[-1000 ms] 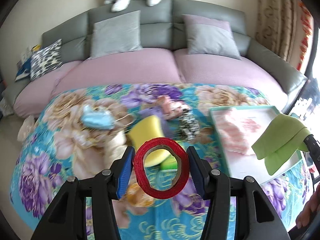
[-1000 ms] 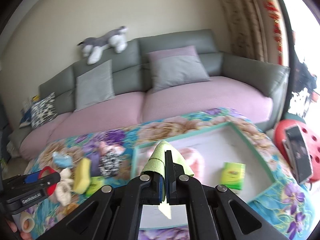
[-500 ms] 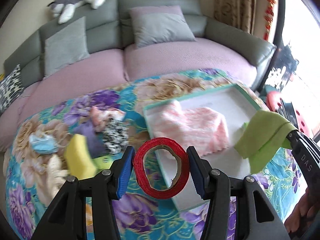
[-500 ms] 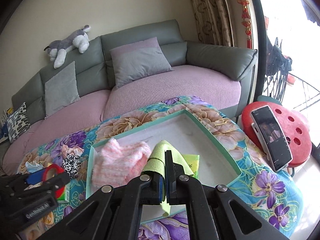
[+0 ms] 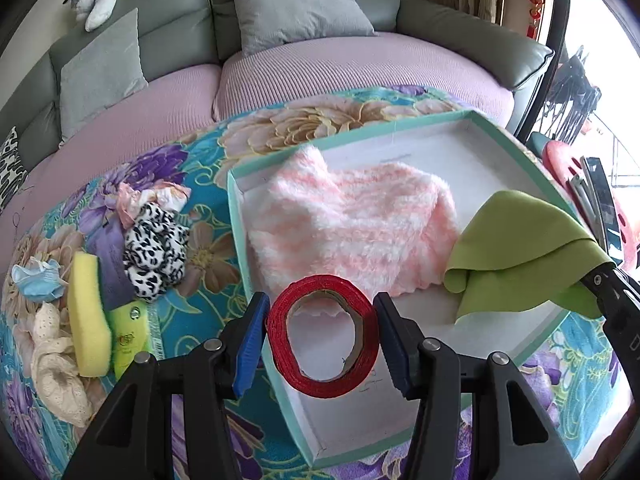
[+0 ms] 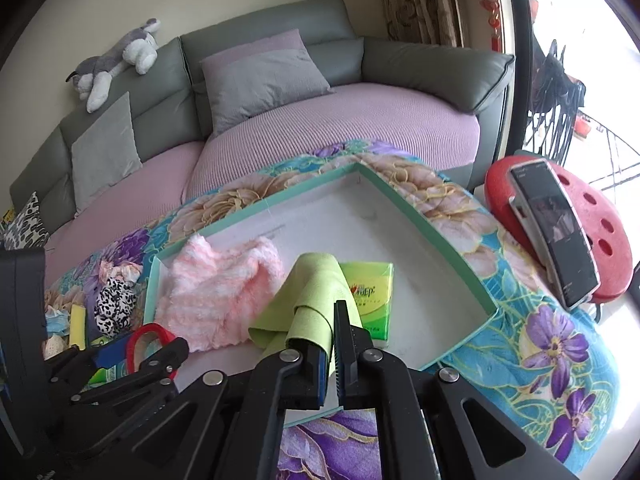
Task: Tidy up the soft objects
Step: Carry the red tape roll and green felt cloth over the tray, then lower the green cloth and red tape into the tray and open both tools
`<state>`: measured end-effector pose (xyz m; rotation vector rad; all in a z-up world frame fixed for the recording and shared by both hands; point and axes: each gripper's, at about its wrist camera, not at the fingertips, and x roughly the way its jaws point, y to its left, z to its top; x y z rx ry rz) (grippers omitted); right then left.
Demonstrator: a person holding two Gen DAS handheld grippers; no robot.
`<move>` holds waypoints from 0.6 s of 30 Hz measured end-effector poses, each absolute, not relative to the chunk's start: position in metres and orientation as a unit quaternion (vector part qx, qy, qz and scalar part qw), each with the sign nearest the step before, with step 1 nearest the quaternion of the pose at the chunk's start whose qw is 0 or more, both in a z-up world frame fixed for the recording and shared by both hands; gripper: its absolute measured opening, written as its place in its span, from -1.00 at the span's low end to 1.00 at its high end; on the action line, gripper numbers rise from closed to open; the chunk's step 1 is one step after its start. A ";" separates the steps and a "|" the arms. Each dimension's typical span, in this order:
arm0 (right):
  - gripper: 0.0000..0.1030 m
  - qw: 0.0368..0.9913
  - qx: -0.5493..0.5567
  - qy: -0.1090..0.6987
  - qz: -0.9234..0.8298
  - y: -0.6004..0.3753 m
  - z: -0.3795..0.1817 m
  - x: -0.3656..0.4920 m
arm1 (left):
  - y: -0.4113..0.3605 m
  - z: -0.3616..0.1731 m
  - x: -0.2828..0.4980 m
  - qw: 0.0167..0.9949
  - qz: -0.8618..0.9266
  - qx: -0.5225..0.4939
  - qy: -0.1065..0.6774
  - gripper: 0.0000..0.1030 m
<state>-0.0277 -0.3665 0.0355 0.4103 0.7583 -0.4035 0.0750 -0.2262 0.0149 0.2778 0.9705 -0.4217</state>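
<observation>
Green microfibre cloth (image 6: 310, 300) hangs folded from our right gripper (image 6: 329, 344), whose jaws are just beginning to part with the fabric still between them; the pads barely clear it. Our left gripper (image 5: 320, 334) is clamped on a red roll of ribbon on a cardboard core (image 5: 322, 334), one blue pad against each flank. Both loads hover over the shallow white tray with the teal rim (image 5: 516, 152). Beyond the left fingers lies the fluffy pink-and-white knit (image 5: 348, 228); ahead of the right fingers, partly under the cloth, sits a green tissue pack (image 6: 370, 296).

To finish this well, we judge we should lower the cloth onto bare tray floor before it slips free, so it lands flat and not draped over the rim. The roll should go down near the left fingers' side, clear of the knit, released only once it rests.
</observation>
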 end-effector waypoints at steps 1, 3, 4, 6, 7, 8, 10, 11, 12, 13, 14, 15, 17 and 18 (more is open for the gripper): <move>-0.90 0.886 0.200 0.370 -0.194 -0.367 0.033 -0.027 | -0.228 0.010 0.076 0.852 -0.200 0.134 0.465 0.07; -0.90 0.881 0.204 0.380 -0.193 -0.369 0.027 -0.025 | -0.230 0.004 0.077 0.849 -0.198 0.135 0.470 0.07; -0.90 0.879 0.207 0.384 -0.192 -0.369 0.024 -0.024 | -0.230 0.001 0.078 0.848 -0.198 0.136 0.473 0.07; -0.90 0.874 0.211 0.395 -0.189 -0.370 0.018 -0.022 | -0.231 -0.004 0.081 0.845 -0.197 0.136 0.478 0.07; -0.90 0.872 0.211 0.399 -0.189 -0.370 0.017 -0.021 | -0.231 -0.007 0.082 0.843 -0.197 0.137 0.481 0.07; -0.90 0.870 0.210 0.404 -0.188 -0.370 0.014 -0.020 | -0.231 -0.009 0.082 0.842 -0.196 0.138 0.482 0.07; -0.90 0.867 0.209 0.411 -0.188 -0.370 0.011 -0.018 | -0.232 -0.011 0.082 0.841 -0.196 0.138 0.485 0.07; -0.90 0.865 0.209 0.414 -0.189 -0.370 0.009 -0.017 | -0.233 -0.012 0.082 0.842 -0.196 0.140 0.483 0.07; -0.90 0.864 0.209 0.417 -0.189 -0.370 0.008 -0.016 | -0.234 -0.012 0.082 0.842 -0.197 0.142 0.482 0.07; -0.90 0.862 0.211 0.421 -0.189 -0.370 0.006 -0.015 | -0.234 -0.012 0.082 0.842 -0.197 0.143 0.481 0.07; -0.90 0.860 0.213 0.424 -0.190 -0.371 0.004 -0.015 | -0.235 -0.012 0.082 0.842 -0.199 0.142 0.481 0.07; -0.90 0.858 0.214 0.426 -0.189 -0.371 0.003 -0.014 | -0.235 -0.013 0.083 0.841 -0.201 0.141 0.482 0.07; -0.90 0.856 0.215 0.432 -0.189 -0.371 0.000 -0.013 | -0.236 -0.015 0.084 0.839 -0.203 0.137 0.485 0.07; -0.90 0.855 0.215 0.433 -0.190 -0.371 -0.001 -0.013 | -0.235 -0.015 0.084 0.840 -0.203 0.135 0.485 0.07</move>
